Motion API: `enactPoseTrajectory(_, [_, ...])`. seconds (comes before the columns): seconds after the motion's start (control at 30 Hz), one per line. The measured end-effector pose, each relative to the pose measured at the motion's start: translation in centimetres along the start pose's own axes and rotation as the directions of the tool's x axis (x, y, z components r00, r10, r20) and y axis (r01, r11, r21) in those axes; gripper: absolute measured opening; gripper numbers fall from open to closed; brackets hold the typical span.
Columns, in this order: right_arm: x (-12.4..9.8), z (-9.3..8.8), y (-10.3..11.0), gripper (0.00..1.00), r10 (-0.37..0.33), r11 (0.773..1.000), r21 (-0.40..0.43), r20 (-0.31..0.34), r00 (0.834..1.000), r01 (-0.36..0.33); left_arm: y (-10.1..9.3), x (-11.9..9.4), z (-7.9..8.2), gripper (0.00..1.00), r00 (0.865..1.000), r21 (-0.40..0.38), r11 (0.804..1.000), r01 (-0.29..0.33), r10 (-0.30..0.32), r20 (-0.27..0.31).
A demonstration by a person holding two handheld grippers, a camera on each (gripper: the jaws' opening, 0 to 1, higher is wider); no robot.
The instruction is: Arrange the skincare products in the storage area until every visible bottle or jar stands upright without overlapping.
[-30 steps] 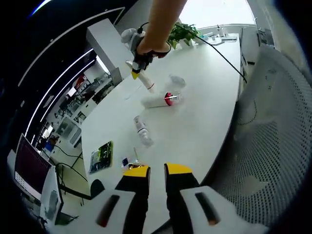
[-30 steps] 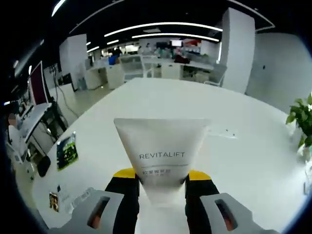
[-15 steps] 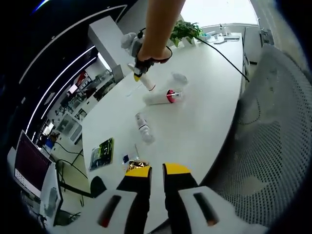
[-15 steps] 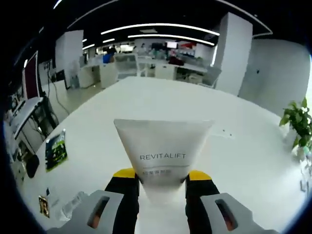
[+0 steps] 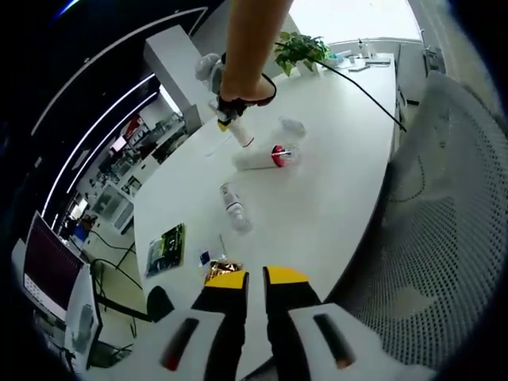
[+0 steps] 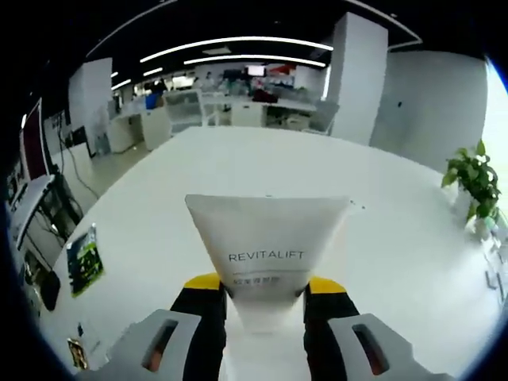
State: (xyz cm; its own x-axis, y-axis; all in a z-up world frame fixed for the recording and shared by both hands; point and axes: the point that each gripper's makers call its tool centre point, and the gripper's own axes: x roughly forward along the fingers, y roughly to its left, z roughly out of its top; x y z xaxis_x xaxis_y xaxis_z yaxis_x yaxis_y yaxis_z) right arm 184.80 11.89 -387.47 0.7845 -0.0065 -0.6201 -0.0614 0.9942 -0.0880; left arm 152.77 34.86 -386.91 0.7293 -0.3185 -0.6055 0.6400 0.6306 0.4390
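Observation:
My right gripper (image 6: 266, 287) is shut on a white tube marked REVITALIFT (image 6: 266, 238), held above the white table (image 6: 238, 171). In the left gripper view that tube (image 5: 240, 133) hangs from the right gripper (image 5: 225, 113) under a person's arm, over the far part of the table. Just beyond it a white tube with a red cap (image 5: 260, 160) lies on its side beside a clear jar (image 5: 290, 128). A clear bottle (image 5: 232, 209) lies flat nearer to me. My left gripper (image 5: 255, 278) is low at the table's near edge, jaws almost together with nothing between them.
A green card (image 5: 165, 250) and small packets (image 5: 213, 262) lie near the table's front edge. A potted plant (image 5: 298, 51) and a black cable (image 5: 365, 87) sit at the far end. A mesh chair (image 5: 444, 238) stands to the right. The plant (image 6: 476, 178) is also at the right.
The right gripper has turned a little with the tube still in it, so its background has slid. The left gripper and the lying products have stayed put.

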Motion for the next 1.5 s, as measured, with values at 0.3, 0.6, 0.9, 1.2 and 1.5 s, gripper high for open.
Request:
enactPoseTrajectory(0.3, [-0.3, -0.5, 0.7, 0.42, 0.031, 0.999, -0.017, -0.012, 0.999, -0.031, 0.0, 0.0, 0.1, 0.03, 1.0, 0.002, 1.0, -0.001, 0.001, 0.003])
enactPoseTrajectory(0.6, [-1.1, -0.9, 0.2, 0.48, 0.039, 0.999, 0.022, -0.021, 0.999, -0.038, -0.1, -0.1, 0.1, 0.03, 1.0, 0.006, 1.0, 0.001, -0.002, 0.008])
enactPoseTrajectory(0.9, [-3.4, -9.0, 3.8, 0.63, 0.184, 0.974, -0.096, -0.181, 0.966, -0.204, -0.2, -0.1, 0.3, 0.01, 1.0, 0.013, 1.0, 0.006, -0.006, 0.015])
enactPoseTrajectory(1.2, [-4.7, -12.7, 5.3, 0.58, 0.249, 0.926, -0.209, -0.285, 0.926, -0.313, -0.5, -0.2, 0.4, 0.01, 1.0, 0.024, 0.999, 0.022, -0.023, 0.019])
enactPoseTrajectory(1.5, [-3.0, -13.1, 4.8, 0.47, 0.257, 0.905, -0.247, -0.33, 0.909, -0.345, -0.7, -0.1, 0.3, 0.01, 0.999, 0.027, 0.999, 0.033, -0.033, 0.013])
